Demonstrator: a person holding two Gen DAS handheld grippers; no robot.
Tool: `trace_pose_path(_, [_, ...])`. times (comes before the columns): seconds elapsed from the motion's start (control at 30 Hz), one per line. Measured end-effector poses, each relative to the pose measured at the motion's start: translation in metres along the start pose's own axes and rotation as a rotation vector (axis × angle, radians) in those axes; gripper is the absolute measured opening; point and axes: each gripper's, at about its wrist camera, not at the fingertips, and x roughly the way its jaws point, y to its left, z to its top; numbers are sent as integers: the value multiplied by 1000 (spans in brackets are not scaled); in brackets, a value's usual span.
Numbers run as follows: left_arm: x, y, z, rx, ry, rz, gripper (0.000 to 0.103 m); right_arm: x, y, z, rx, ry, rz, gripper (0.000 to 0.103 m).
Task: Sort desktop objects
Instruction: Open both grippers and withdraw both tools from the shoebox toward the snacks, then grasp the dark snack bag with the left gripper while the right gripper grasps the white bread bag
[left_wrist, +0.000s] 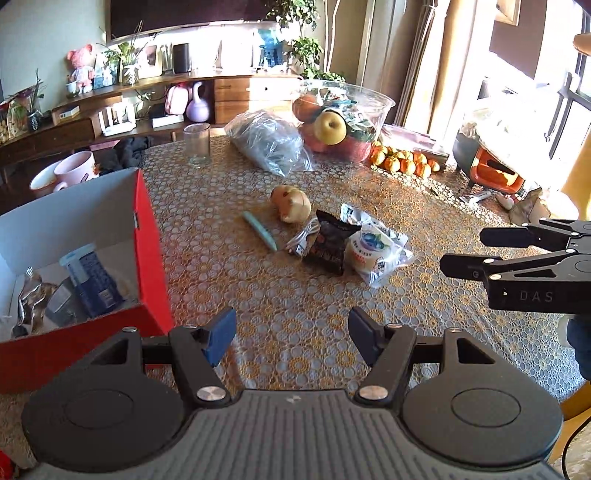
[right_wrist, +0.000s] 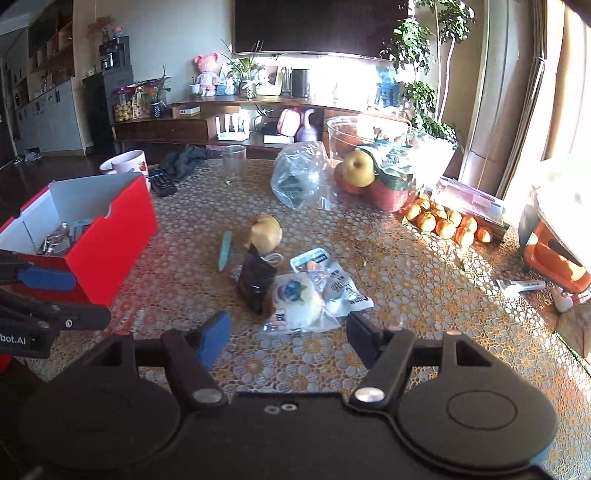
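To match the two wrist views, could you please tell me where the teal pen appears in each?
Left wrist: the teal pen lies left of centre, just left of the onion.
Right wrist: the teal pen lies left of centre, again left of the onion.
Shared landmark: the red box, at the left in both.

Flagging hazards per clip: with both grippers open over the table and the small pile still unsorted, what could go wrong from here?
1. The black packet, white cable and clear bun wrapper overlap, so the right gripper may drag a neighbour along.
2. The onion is round and could roll if nudged.
3. The red box already holds items; its near wall could catch the left gripper.
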Motion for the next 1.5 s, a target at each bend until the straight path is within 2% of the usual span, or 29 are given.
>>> trace_pose_path(0.07, [6, 1, 2, -5, -5, -15, 74, 5, -4, -1, 0, 7, -4, 70])
trace_pose_path(0.2, [19, 0, 5, -4, -4, -20, 75, 15, -7, -2, -4, 16, -6, 70])
trace_pose_path(0.3, [32, 0, 7, -5, 4, -26, 83, 23, -6, -4, -21, 15, -9, 70])
trace_pose_path(0.4, [48, 1, 12, -6, 17, -54, 87, 30, -4, -5, -44, 14, -7, 75])
trace_pose_path(0.53, [67, 1, 17, 3, 6, -68, 100, 42, 2, -3, -94, 4, -20, 83])
trace_pose_path(0.63, [80, 3, 21, 0, -4, -83, 101, 53, 5, -3, -122, 2, -32, 86])
trace_pose_path(0.9, [111, 9, 30, -16, -23, -112, 102, 88, -1, -5, -136, 34, -25, 86])
trace_pose_path(1.17, [137, 6, 38, -26, -23, -191, 103, 111, 2, -11, -186, 23, -39, 85])
trace_pose_path(1.5, [157, -7, 43, 33, -42, -250, 103, 127, 0, -16, -167, 10, -21, 83])
